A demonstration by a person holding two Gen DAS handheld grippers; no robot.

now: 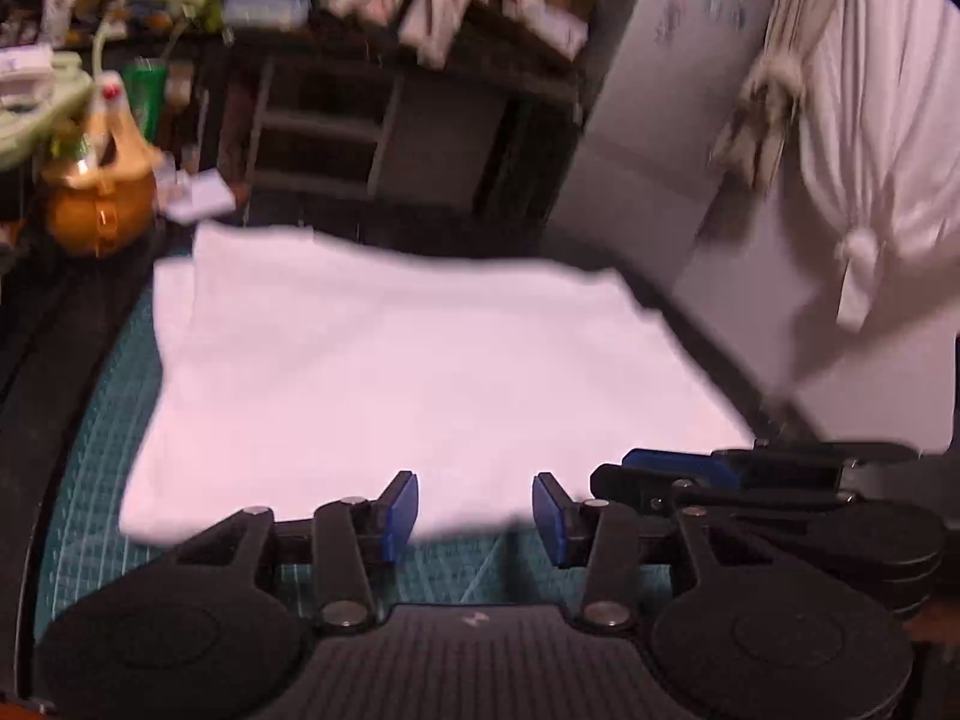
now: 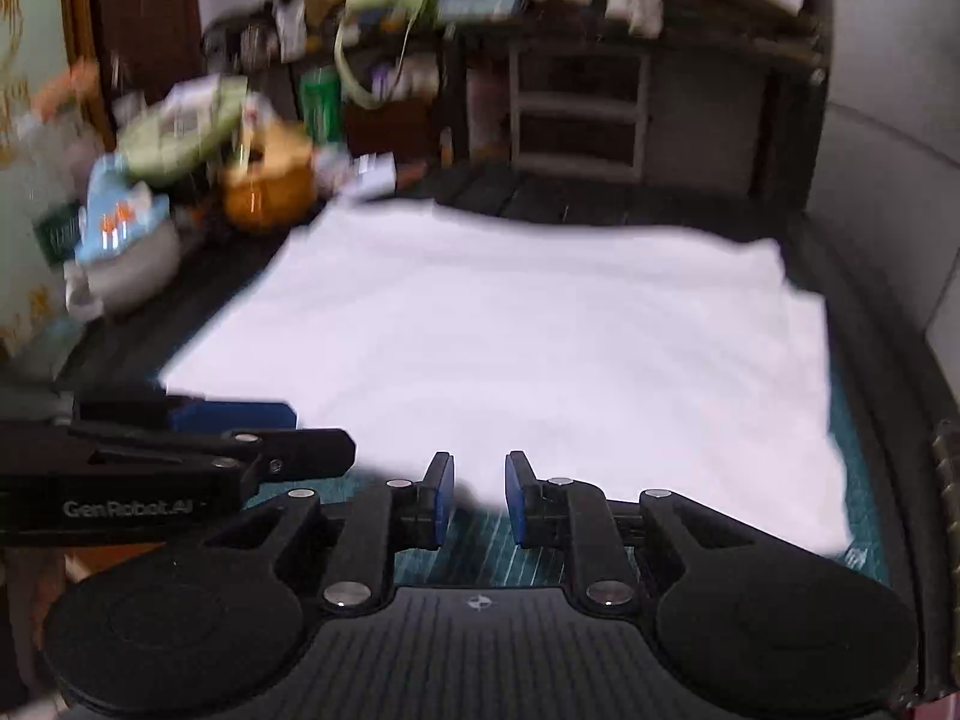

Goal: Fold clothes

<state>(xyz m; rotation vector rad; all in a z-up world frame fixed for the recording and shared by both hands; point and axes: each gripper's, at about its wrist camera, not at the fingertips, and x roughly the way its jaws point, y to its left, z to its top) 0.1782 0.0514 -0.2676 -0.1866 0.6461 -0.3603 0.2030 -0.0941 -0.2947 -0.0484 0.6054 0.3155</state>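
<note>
A white garment (image 1: 420, 372) lies folded and flat on a green cutting mat (image 1: 90, 510), filling the middle of both wrist views. At the bottom centre of the left wrist view the left gripper (image 1: 474, 510) has its blue pads (image 1: 401, 510) apart over the cloth's near edge, gripping nothing, and the right gripper (image 1: 690, 468) reaches in from the lower right. In the right wrist view the right gripper (image 2: 478, 498) holds a narrower gap at the garment's near edge with nothing pinched; an orange pot (image 2: 270, 192) sits upper left
</note>
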